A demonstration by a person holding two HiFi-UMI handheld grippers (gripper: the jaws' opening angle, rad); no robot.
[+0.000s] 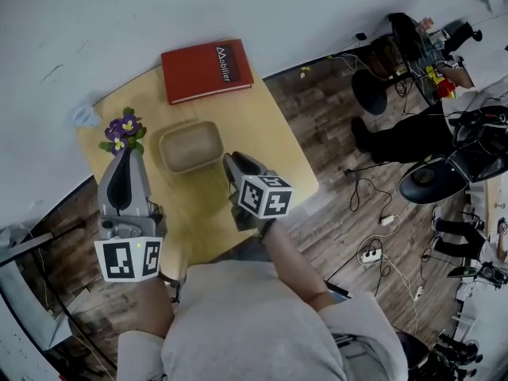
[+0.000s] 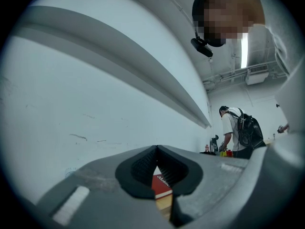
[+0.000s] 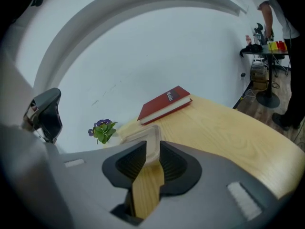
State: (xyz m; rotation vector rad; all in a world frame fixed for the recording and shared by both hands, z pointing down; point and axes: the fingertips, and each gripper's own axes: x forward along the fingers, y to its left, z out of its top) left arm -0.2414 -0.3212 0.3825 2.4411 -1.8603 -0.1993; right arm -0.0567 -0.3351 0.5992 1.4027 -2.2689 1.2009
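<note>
1. Person's grey-shirted torso (image 1: 254, 324) fills the near edge of the head view, and both arms reach forward over the table (image 1: 278, 145).
2. Left claw (image 1: 125, 154): clenched. The left gripper view shows its pad tips meeting with nothing between them. Only a sliver of the red book (image 1: 206, 71) shows through the slit below the tips. Its marker cube (image 1: 127, 260) sits closest to the body.
3. Right claw (image 1: 229, 159): released. The right gripper view shows the pads a narrow gap apart, with their ribbed faces bare. Its marker cube (image 1: 266, 197) rides above the table's near half.
4. Wooden bowl (image 1: 190, 147): upright and empty, at mid-table. Its near right corner lies just beside the right claw's tips and lines up with the gap between the pads. Contact cannot be confirmed.
5. Purple flowers (image 1: 122, 130): a small sprig with green leaves at the table's far left corner, left of the wooden bowl. The left claw's tips lie just beside it on the near side. Contact cannot be confirmed.
6. The red book lies flat and closed at the table's far edge. It has white lettering on the cover and sits well apart from both claws.
7. White wall (image 1: 238, 6): directly behind the table.
8. Wood floor (image 1: 333, 117): to the right of the table, carrying cables and a black stool (image 1: 432, 179).
</note>
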